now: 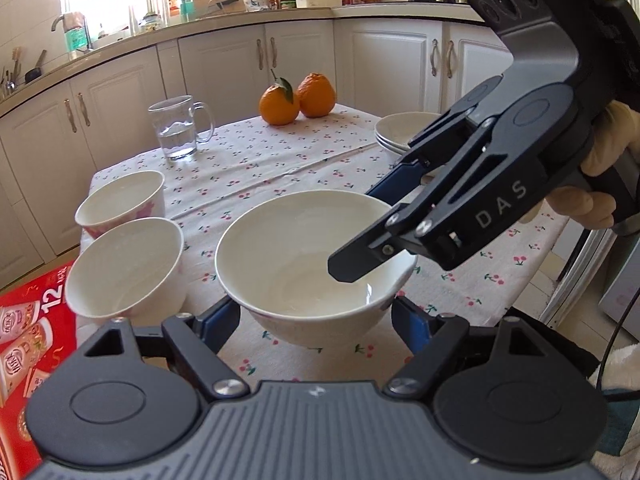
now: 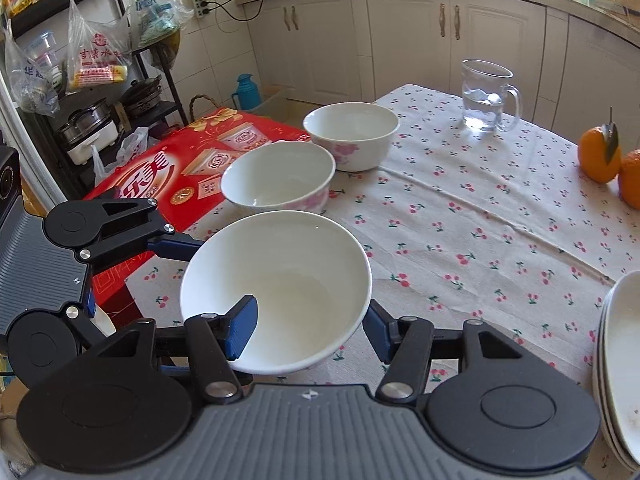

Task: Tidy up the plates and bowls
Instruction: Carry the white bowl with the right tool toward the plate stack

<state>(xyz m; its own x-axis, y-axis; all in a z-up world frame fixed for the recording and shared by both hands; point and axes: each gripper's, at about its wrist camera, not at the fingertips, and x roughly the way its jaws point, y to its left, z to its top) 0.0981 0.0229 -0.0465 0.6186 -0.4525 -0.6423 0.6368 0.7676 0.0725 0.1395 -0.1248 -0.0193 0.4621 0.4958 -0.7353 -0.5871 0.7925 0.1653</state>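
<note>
A plain white bowl (image 1: 288, 248) (image 2: 280, 276) hangs tilted a little above the cherry-print tablecloth (image 1: 280, 160), near the front edge. My left gripper (image 1: 316, 316) has its blue pads pressed on both sides of the bowl's lower body. One of its fingers (image 2: 176, 249) meets the bowl's left side in the right wrist view. My right gripper (image 2: 310, 330) (image 1: 366, 232) is shut on the bowl's wall, one finger inside and one outside. Two pink-flowered bowls (image 1: 124, 268) (image 1: 120, 200) stand left of it. A stack of white plates (image 1: 400, 128) (image 2: 620, 360) sits on the right.
A glass mug (image 1: 176, 128) (image 2: 486, 96) with water and two oranges (image 1: 296, 100) (image 2: 600, 152) stand at the table's far side. A red carton (image 1: 32, 320) (image 2: 180, 160) sits against the table's left edge. White kitchen cabinets (image 1: 224, 68) run behind.
</note>
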